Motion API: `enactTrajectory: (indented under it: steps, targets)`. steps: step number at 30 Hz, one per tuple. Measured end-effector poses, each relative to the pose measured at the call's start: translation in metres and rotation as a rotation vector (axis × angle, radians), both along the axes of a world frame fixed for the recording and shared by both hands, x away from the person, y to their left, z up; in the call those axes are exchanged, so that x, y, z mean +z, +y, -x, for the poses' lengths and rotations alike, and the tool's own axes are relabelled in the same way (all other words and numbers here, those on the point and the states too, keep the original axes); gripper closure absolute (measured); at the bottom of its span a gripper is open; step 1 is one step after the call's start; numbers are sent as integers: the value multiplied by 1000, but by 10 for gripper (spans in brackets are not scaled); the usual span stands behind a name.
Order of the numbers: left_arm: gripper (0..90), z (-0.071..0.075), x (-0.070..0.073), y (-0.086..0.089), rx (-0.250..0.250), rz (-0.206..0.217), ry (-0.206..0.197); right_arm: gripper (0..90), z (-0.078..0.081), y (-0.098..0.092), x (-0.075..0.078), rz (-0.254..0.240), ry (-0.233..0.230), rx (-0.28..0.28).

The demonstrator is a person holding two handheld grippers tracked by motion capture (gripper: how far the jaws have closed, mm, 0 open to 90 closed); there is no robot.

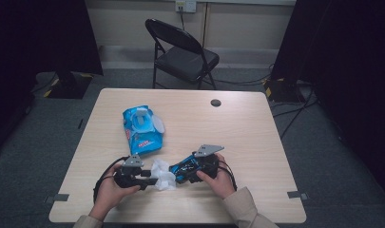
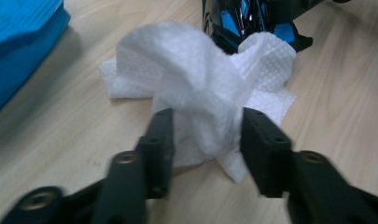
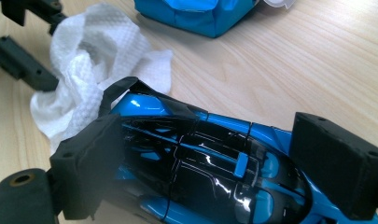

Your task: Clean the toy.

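Your left gripper's [image 2: 206,140] jaws stood half open around the white wipe [image 2: 203,88], pads barely pressing it, while your right gripper's [image 3: 224,163] jaws spread wide beside the blue toy car [image 3: 200,163] on the table [image 1: 247,123], near the wipe pack [image 1: 141,130].

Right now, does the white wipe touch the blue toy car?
Touching. In the left gripper view, the white wipe lies against the tail of the blue toy car; the right gripper view shows the same contact, with no gap.
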State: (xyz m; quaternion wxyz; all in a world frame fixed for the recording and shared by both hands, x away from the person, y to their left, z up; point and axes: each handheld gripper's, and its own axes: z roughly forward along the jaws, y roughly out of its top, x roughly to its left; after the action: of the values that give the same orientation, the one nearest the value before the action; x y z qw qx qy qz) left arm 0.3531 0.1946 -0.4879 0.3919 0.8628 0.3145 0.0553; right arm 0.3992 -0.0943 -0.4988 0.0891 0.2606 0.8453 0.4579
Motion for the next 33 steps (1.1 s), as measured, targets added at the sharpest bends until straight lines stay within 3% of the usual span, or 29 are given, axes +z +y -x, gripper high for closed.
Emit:
enactTrajectory:
  steps: [2, 5, 8, 10, 13, 17, 19, 22, 26, 33]
  targets:
    - [417, -2, -1, -5, -13, 20, -24, 100, 0, 0, 0, -2, -1, -1]
    - [440, -4, -4, -16, -37, 30, -43, 100, 1, 0, -1, -4, -1, -3]
    - [586, -5, -12, -25, -52, 2, -50, 98, 2, 2, -1, -5, -2, -6]
    - [649, -5, -12, -26, -34, 4, -57, 98, 3, 3, -1, -3, -7, -5]
    - [789, -7, -8, -25, 31, -13, -28, 98, 3, 4, -1, -4, -8, -3]
    - [794, -9, -14, -25, 17, 28, -53, 98, 3, 4, -1, -6, -8, -3]
    - [793, -10, -15, -26, 55, 49, -36, 98, 3, 3, -1, -5, -6, -5]
    - [796, -11, -13, -34, 60, 12, -72, 98, 3, 4, -1, -4, -5, -5]
    - [806, -13, -13, -40, 12, -7, -89, 98, 1, 3, -1, -2, -2, -4]
    - [812, -4, -10, -46, -20, -15, -51, 98, 1, 1, -1, -5, -1, -10]
